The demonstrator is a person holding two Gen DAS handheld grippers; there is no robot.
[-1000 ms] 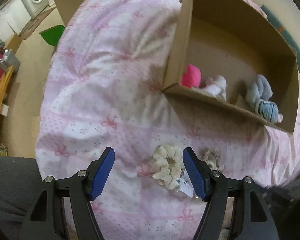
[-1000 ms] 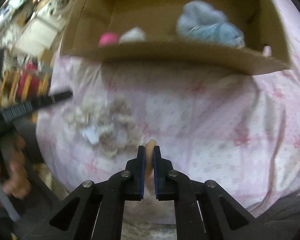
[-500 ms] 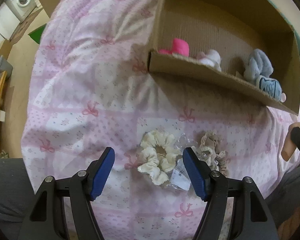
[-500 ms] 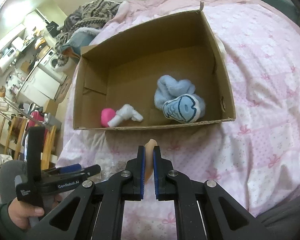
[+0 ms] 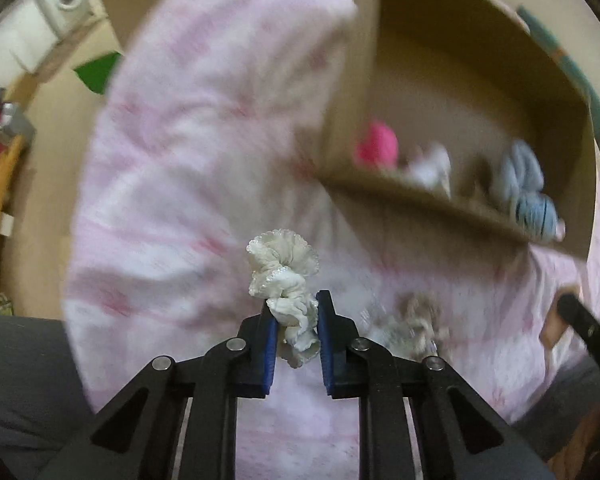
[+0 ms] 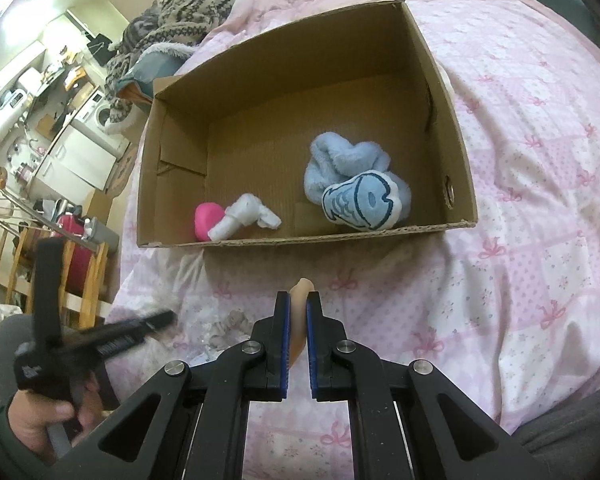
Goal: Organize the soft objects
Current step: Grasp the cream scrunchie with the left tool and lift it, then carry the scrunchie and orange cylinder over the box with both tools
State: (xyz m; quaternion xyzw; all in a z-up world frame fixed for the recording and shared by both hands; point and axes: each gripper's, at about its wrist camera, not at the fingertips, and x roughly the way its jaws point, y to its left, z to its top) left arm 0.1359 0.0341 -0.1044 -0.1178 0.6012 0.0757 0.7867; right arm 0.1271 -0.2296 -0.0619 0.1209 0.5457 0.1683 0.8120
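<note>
My left gripper [image 5: 297,307] is shut on a cream scrunchie [image 5: 285,272] and holds it lifted above the pink bedspread [image 5: 188,200]. A beige scrunchie [image 5: 418,322] lies on the bed to its right, also in the right wrist view [image 6: 224,330]. My right gripper [image 6: 298,309] is shut on a small peach soft piece [image 6: 300,300], in front of the open cardboard box [image 6: 452,152]. The box holds a pink ball [image 6: 207,220], a white soft item [image 6: 242,222] and a blue plush [image 6: 356,188]. The left gripper shows blurred in the right wrist view [image 6: 100,344].
A patterned knit garment [image 6: 172,28] lies behind the box. A wooden chair [image 6: 40,256] with a red item, white appliances [image 6: 80,148] and a green object [image 5: 100,72] stand off the bed's left side.
My left gripper has closed on the cream scrunchie and lifted it off the bed. The right gripper has risen slightly, still holding the peach piece.
</note>
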